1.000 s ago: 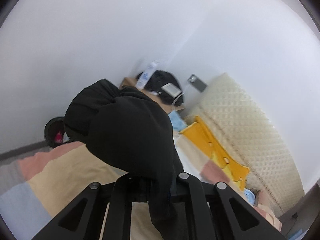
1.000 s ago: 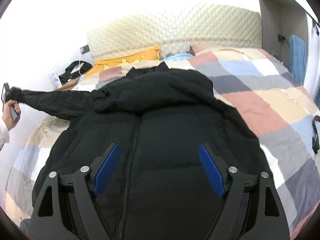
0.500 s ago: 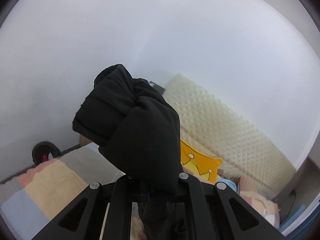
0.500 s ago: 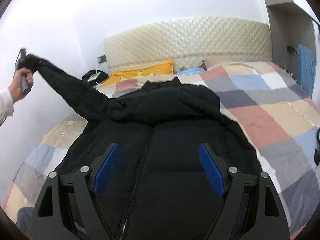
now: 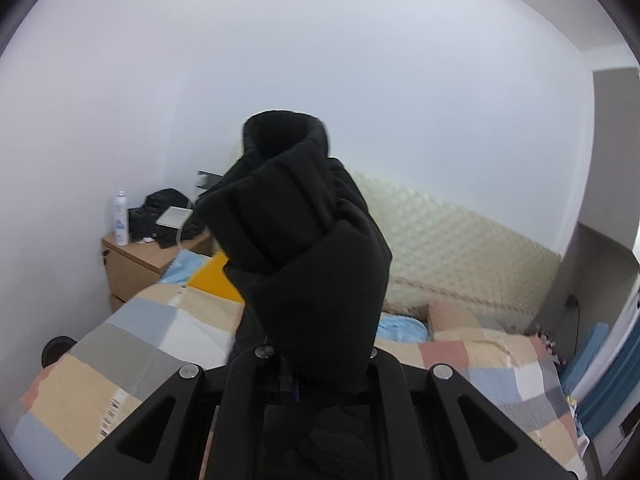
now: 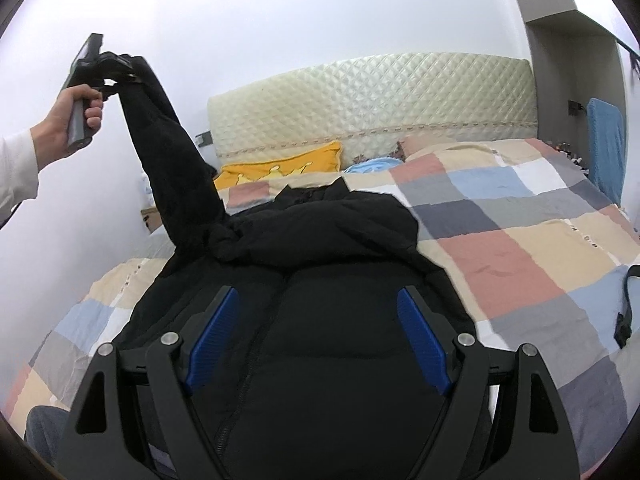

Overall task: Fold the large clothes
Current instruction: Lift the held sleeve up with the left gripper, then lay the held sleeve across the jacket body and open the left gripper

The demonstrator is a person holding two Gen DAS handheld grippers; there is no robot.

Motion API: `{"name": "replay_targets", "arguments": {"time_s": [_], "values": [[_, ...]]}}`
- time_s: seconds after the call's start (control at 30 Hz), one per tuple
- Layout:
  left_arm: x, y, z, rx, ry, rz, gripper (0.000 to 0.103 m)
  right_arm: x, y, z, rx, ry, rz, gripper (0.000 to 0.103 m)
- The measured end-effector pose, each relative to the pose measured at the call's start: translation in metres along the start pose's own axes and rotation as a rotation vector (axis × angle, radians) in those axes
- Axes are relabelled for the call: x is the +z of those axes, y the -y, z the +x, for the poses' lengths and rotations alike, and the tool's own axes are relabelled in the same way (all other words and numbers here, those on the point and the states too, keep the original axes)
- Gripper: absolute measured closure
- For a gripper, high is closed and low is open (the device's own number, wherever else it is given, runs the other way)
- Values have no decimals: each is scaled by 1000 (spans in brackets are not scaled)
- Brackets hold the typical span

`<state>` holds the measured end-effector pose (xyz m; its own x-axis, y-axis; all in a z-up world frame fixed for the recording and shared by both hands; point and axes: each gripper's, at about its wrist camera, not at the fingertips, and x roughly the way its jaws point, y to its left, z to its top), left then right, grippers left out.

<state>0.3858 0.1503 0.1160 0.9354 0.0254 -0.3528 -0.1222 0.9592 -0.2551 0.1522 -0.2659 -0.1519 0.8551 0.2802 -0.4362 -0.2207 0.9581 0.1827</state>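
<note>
A black puffer jacket (image 6: 320, 264) lies front up on the checked bed cover (image 6: 520, 248), zip toward me. Its left sleeve (image 6: 172, 160) is lifted steeply into the air. My left gripper (image 6: 128, 65), held by a hand (image 6: 68, 120) in a white sleeve, is shut on the sleeve's cuff high at the upper left. In the left wrist view the bunched sleeve (image 5: 304, 248) fills the middle and hides the fingertips. My right gripper (image 6: 318, 336) hovers open over the jacket's chest, blue pads (image 6: 420, 340) wide apart, nothing between them.
A quilted cream headboard (image 6: 372, 96) and a yellow pillow (image 6: 280, 168) lie at the bed's far end. A wooden nightstand (image 5: 136, 260) with a white bottle (image 5: 121, 220) and dark items stands left. A blue towel (image 6: 606, 148) hangs at the right.
The left gripper has swung the sleeve from stretched out sideways to raised high above the bed, rolling as it rose. The right gripper has lifted slightly and stayed open.
</note>
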Motion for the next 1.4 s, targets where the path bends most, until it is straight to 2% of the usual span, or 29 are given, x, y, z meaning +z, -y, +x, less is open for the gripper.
{"name": "replay_targets", "arguments": {"time_s": [0.17, 0.3, 0.47, 0.7, 0.8, 1.1, 1.2, 1.3, 1.4], "values": [[-16, 72, 19, -13, -28, 116, 93, 8, 22, -5, -13, 17, 3, 21], [-44, 130, 32, -13, -60, 209, 93, 11, 41, -8, -11, 26, 43, 21], [-88, 174, 55, -32, -107, 296, 93, 12, 59, -15, 28, 30, 96, 21], [-155, 228, 92, -101, -171, 406, 93, 11, 75, -15, 39, 31, 145, 21], [-191, 236, 114, -124, -212, 384, 93, 9, 82, -16, 48, 31, 169, 21], [-304, 277, 160, -185, -339, 427, 93, 7, 92, -11, 27, 30, 166, 21], [-339, 277, 172, -207, -368, 434, 93, 5, 94, -7, 31, 19, 171, 21], [-375, 272, 189, -213, -429, 447, 93, 3, 99, -4, 37, 9, 186, 21], [-391, 264, 196, -216, -439, 445, 93, 2, 102, -2, 39, 6, 193, 21]]}}
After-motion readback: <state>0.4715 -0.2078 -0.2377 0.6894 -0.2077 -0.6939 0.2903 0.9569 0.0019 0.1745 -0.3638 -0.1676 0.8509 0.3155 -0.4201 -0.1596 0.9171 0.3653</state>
